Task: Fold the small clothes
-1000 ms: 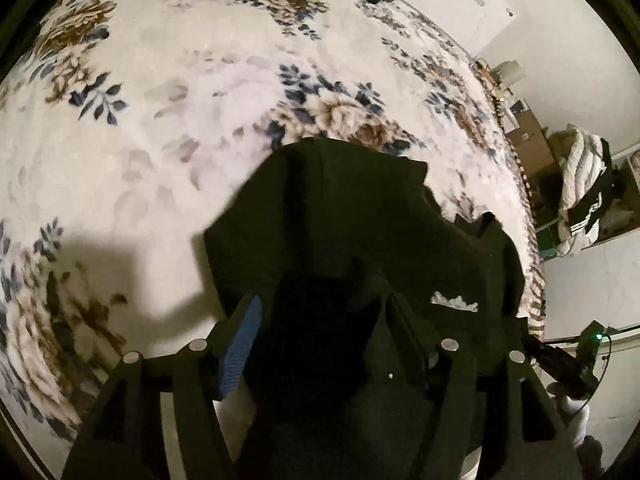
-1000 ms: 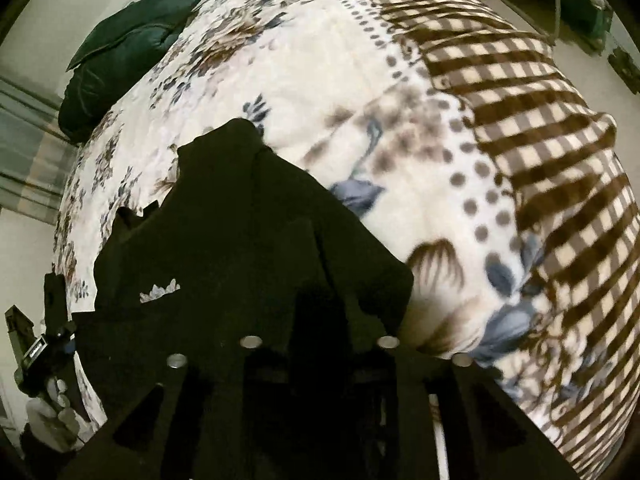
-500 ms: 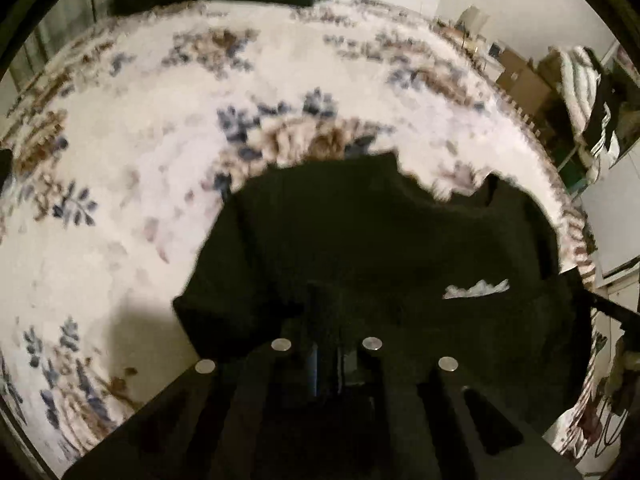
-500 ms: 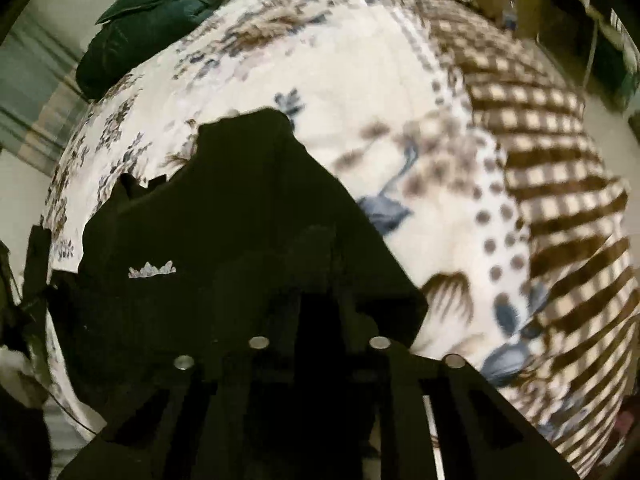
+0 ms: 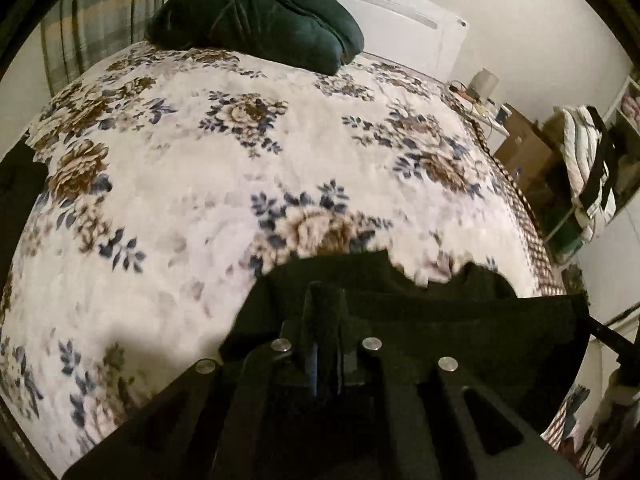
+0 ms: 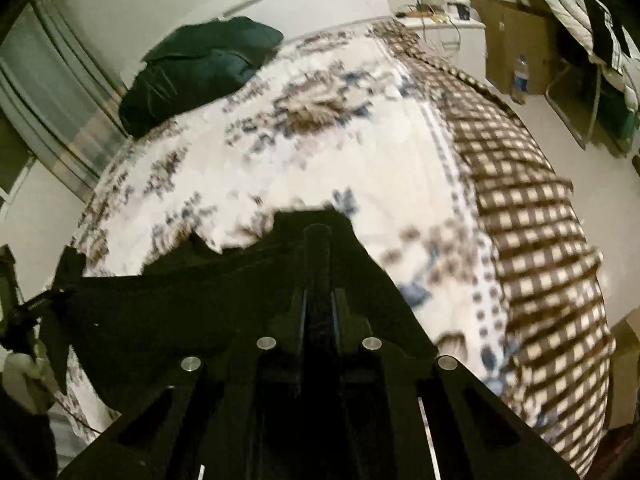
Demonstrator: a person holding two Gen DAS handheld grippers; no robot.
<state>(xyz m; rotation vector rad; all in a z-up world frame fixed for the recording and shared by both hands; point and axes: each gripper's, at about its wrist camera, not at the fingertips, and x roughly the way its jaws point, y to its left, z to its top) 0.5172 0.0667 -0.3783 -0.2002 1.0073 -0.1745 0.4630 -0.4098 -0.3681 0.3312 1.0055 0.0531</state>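
Black fabric of a small garment (image 5: 460, 320) stretches taut between both claws, lifted over the floral blanket (image 5: 200, 200). Left gripper (image 5: 322, 300) is clamped tight on one edge at 6 o'clock in its view; right gripper (image 6: 318, 240) pinches the opposite edge, its fingers drawn together. Dark green pillow (image 5: 256, 12) rests at 12 o'clock, well apart from the garment.

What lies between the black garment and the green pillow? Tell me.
Only bare floral blanket lies between black garment and green pillow; both wrist views show it.
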